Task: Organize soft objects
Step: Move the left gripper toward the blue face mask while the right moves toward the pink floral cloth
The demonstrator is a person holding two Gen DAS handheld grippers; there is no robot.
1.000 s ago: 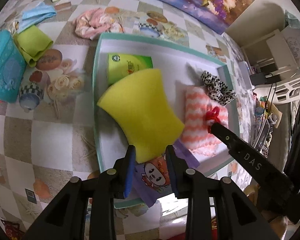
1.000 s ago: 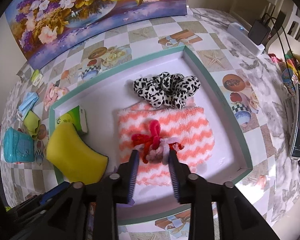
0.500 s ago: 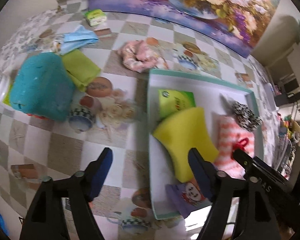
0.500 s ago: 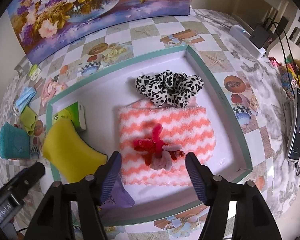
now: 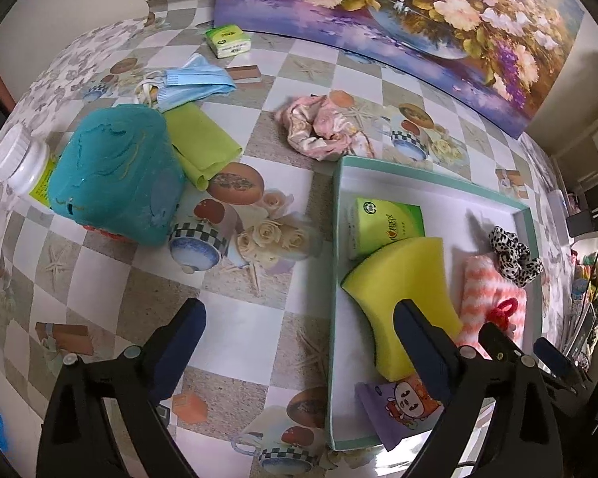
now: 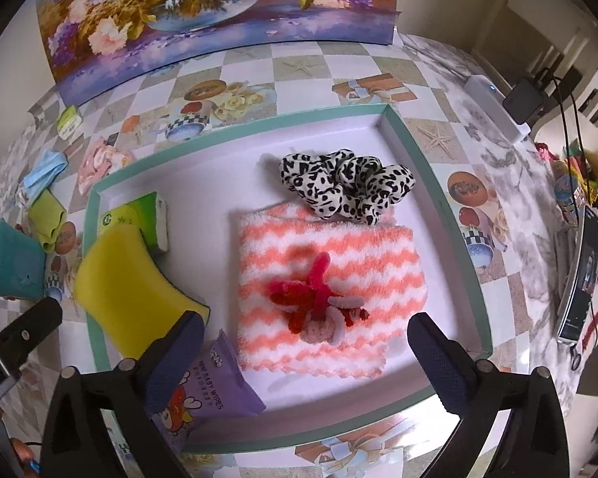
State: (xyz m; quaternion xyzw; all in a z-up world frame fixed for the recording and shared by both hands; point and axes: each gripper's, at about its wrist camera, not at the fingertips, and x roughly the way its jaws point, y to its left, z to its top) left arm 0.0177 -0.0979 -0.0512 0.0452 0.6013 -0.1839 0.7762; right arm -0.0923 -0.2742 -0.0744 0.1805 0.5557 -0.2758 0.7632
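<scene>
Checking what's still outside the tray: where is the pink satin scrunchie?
In the left wrist view the pink satin scrunchie lies on the tablecloth just beyond the tray, its far left corner, right of the green cloth.

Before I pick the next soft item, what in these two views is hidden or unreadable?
- Purple wipes pack: both views, partly behind gripper fingers.
- Yellow sponge: near end covered by the left gripper finger in the left view.
- White bottle: label mostly behind the teal pouch.
- Orange thing under the pouch: only a sliver shows.
- Right gripper: holds nothing.
</scene>
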